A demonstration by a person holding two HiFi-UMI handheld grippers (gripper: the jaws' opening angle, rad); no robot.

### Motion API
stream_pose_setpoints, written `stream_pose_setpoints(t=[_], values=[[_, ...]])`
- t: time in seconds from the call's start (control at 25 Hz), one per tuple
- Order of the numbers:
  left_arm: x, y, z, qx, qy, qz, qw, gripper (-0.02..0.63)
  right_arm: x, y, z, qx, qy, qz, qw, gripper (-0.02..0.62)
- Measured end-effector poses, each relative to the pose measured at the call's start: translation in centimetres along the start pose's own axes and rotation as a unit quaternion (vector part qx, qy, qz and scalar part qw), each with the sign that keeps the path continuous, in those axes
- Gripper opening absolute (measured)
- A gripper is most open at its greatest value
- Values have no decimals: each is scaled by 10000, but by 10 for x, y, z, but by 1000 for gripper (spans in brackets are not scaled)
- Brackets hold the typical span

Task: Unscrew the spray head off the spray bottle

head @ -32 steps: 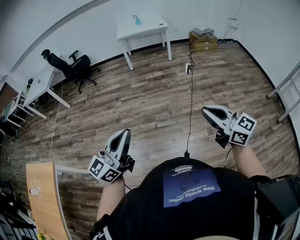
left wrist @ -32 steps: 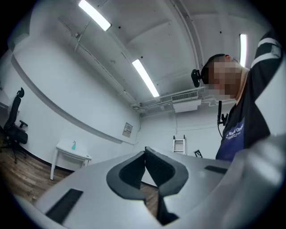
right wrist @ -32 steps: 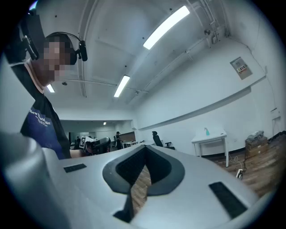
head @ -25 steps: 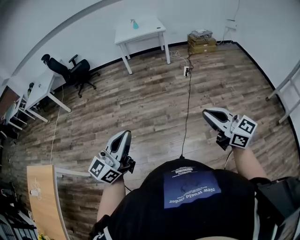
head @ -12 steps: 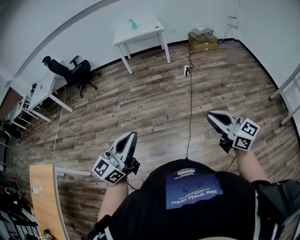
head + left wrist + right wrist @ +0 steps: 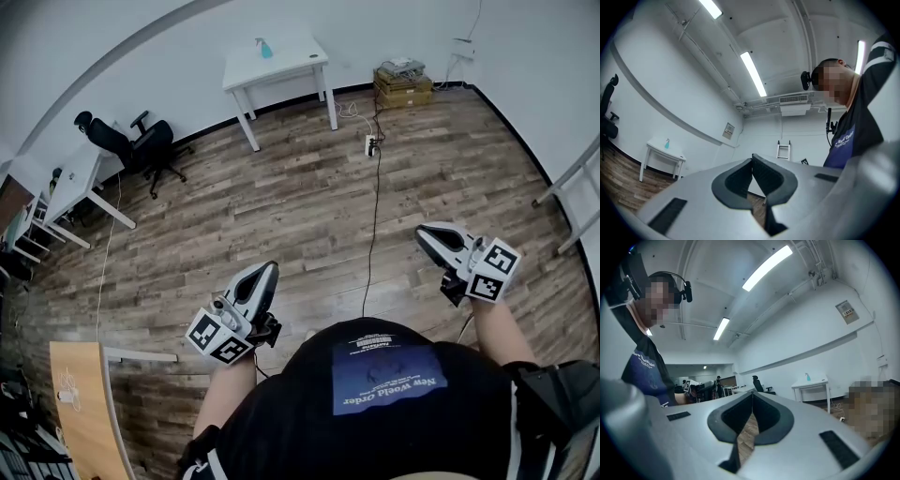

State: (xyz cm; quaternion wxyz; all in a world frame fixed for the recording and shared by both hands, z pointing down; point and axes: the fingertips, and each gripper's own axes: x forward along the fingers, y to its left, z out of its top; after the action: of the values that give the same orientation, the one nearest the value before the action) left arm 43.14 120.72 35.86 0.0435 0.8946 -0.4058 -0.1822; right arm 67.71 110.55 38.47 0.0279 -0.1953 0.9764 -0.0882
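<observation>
- Shifted since the earlier frame: left hand-held gripper [image 6: 266, 270] and right hand-held gripper [image 6: 425, 234], both slightly lower in the head view; white surface [image 6: 295, 56] a little further left.
- Jaws, both units: pressed together, nothing between them.
- Spray bottle [image 6: 262, 47]: upright on the surface, top centre of frame, well apart from both units across the wooden floor [image 6: 309, 197].
- Bearing: almost straight up-frame from the left unit, which looks the nearer.

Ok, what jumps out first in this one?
The left tool and right tool, both shut and empty, are held out over the wood floor low in the head view. The blue spray bottle stands far off on a white table by the back wall.
</observation>
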Motion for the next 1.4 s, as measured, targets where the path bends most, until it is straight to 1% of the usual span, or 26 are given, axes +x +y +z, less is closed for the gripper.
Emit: stream_pose_setpoints(t=[0.12,0.28,0.4,0.64,0.76,0.88,1.0,1.12,1.24,1.32,1.4], values=[[-12,40,15,-25,-49,-82,10000,-9,39,4,3,33,-70,-100,9999,-3],[-31,87,42,94,-95,-246,9996,-9,94,17,11,-56,-118,-176,9998,-3],[-48,126,54,22,-121,-271,9996,-9,135,24,12,-24,-119,-205,9997,-3],[-71,192,59,-67,-151,-246,9996,-9,203,29,6,7,40,-196,9998,-3],[-72,209,58,-138,-195,-203,9995,-9,222,23,7,-43,113,-148,9998,-3],[-74,219,52,-134,-171,-127,9997,-9,232,14,7,-27,71,-106,9999,-3],[-66,234,50,-131,-130,-26,9998,-9,244,-1,6,22,73,-19,10000,-3],[-44,247,51,-94,-80,78,9999,-9,257,-28,7,111,108,119,9998,-3],[-16,249,46,79,-11,224,9997,-9,258,-64,8,183,81,311,9993,-3],[5,253,44,224,4,417,9989,-9,261,-92,13,203,43,484,9986,-3],[27,257,45,263,-65,634,9976,-9,265,-120,23,187,45,673,9975,-3]])
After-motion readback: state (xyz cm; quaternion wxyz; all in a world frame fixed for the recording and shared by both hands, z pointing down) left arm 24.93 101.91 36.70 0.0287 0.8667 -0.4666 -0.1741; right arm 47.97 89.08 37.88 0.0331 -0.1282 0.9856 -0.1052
